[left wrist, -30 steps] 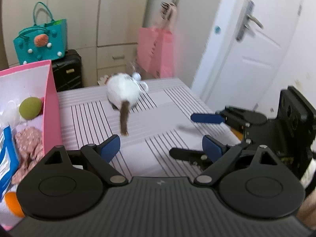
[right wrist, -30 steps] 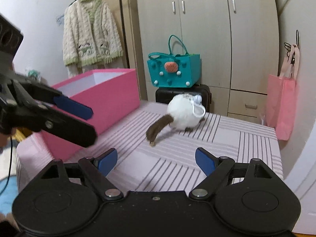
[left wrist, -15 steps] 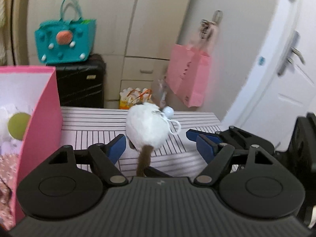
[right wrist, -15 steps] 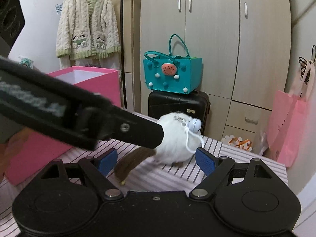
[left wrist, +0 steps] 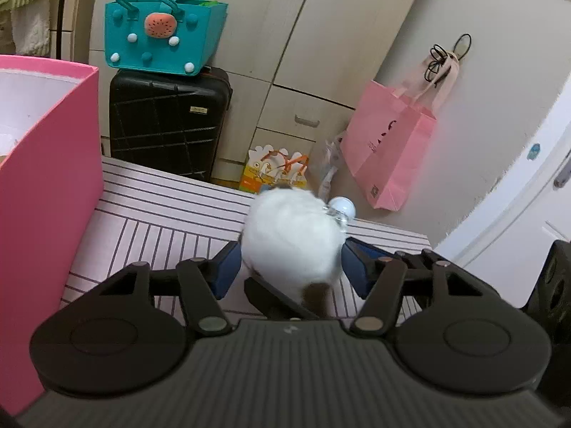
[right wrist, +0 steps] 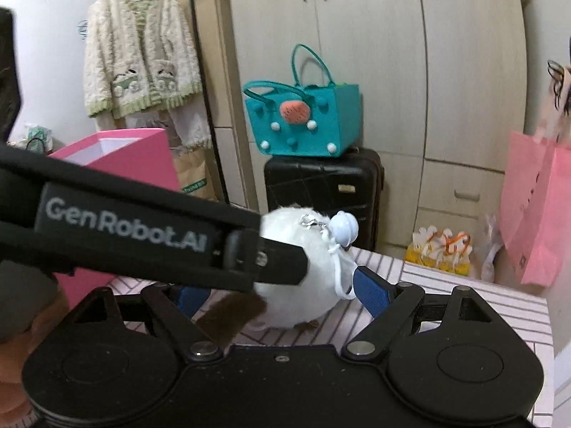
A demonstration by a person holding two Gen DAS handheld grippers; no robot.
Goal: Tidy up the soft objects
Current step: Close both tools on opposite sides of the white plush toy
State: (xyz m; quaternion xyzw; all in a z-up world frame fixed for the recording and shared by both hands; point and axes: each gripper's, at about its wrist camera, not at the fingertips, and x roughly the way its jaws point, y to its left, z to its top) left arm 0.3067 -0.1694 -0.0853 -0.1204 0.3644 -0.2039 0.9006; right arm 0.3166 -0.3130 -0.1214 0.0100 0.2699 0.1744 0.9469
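Where the pale pink counter [left wrist: 167,214] with its thin dark stripes runs toward the far edge, a round white plush toy [left wrist: 291,239] with a brown tail sits on it, a small pale blue ball and a white cord at its top. Both claws reach it at once. The left claw [left wrist: 291,267] has the plush between its blue pads and its jaws are closing, though a sliver of gap shows at each side, so it is not yet clenched. The right claw [right wrist: 282,290] stands wide and released, with the toy between its fingers too; the left claw's black arm crosses in front of it.

At the left edge of the counter stands a tall pink box [left wrist: 46,164] with a white interior. Behind the counter are a black suitcase [left wrist: 164,125] with a teal felt bag [left wrist: 164,39] on top, beige wardrobe doors [right wrist: 374,53], a pink paper bag [left wrist: 389,149] hanging on the wall, and a cream knitted cardigan [right wrist: 139,57] on a hanger.
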